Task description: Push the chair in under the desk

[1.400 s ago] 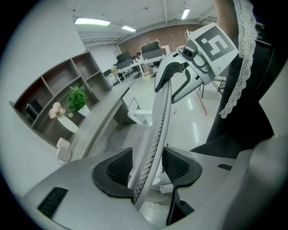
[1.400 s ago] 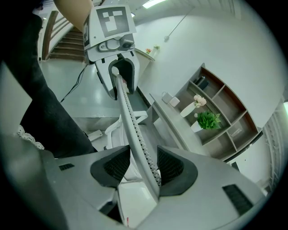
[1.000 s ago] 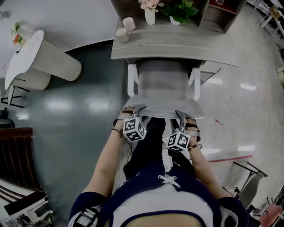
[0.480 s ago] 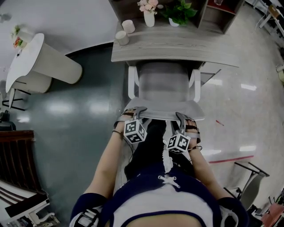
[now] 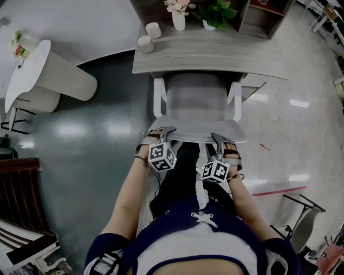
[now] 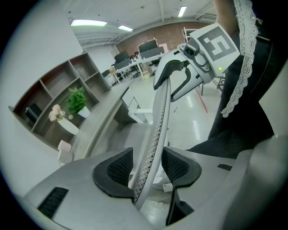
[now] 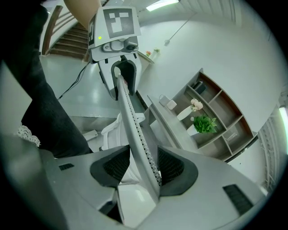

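A grey mesh chair (image 5: 196, 99) with white armrests stands with its seat partly under the grey wooden desk (image 5: 215, 53). The thin top edge of the chair back (image 5: 199, 131) runs across in front of me. My left gripper (image 5: 164, 130) straddles that edge near its left end. In the left gripper view the chair back (image 6: 159, 117) passes between the jaws of the left gripper (image 6: 148, 166), which stand open with a gap at the pads. My right gripper (image 5: 219, 137) straddles the right end. The right gripper (image 7: 143, 166) is also open around the chair back (image 7: 128, 112).
On the desk stand two pale cups (image 5: 148, 36), a vase of pink flowers (image 5: 178, 19) and a green plant (image 5: 217, 13) before a shelf unit. A round white table (image 5: 32, 70) is at the left, dark wooden furniture (image 5: 19, 193) lower left, a metal frame (image 5: 301, 215) lower right.
Hardly anything differs: both grippers stay over the chair back's top edge, and the whole scene has drifted slightly leftward in the head view.
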The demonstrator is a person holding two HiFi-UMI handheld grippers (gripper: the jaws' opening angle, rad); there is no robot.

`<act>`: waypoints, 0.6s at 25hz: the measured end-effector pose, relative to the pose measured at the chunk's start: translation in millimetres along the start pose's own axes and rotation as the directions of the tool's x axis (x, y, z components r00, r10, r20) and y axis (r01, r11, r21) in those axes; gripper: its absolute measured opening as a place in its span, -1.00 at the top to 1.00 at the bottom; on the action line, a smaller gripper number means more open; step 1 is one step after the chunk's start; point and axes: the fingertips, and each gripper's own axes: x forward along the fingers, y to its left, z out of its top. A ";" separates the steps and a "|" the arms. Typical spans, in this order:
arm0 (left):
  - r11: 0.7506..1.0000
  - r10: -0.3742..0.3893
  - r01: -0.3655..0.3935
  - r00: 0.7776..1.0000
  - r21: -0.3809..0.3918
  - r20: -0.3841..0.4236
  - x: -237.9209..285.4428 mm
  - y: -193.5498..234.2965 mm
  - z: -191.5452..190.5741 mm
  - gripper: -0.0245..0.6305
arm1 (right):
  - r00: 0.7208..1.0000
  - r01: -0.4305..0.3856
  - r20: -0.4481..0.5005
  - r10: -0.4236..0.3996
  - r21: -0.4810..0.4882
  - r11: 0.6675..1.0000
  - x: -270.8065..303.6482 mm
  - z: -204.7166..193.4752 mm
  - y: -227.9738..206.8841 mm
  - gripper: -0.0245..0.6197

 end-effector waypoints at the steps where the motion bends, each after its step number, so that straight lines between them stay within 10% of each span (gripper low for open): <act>1: 1.000 0.000 0.000 1.000 -0.002 -0.002 0.5 1.0 -0.2 0.30 | 1.000 0.003 0.001 -0.003 -0.001 1.000 0.7 0.2 -0.4 0.40; 15: 0.999 0.033 -0.034 0.999 -0.024 -0.009 3.0 8.9 -0.4 0.28 | 1.000 0.013 0.029 -0.012 -0.026 1.000 5.4 2.6 -6.2 0.40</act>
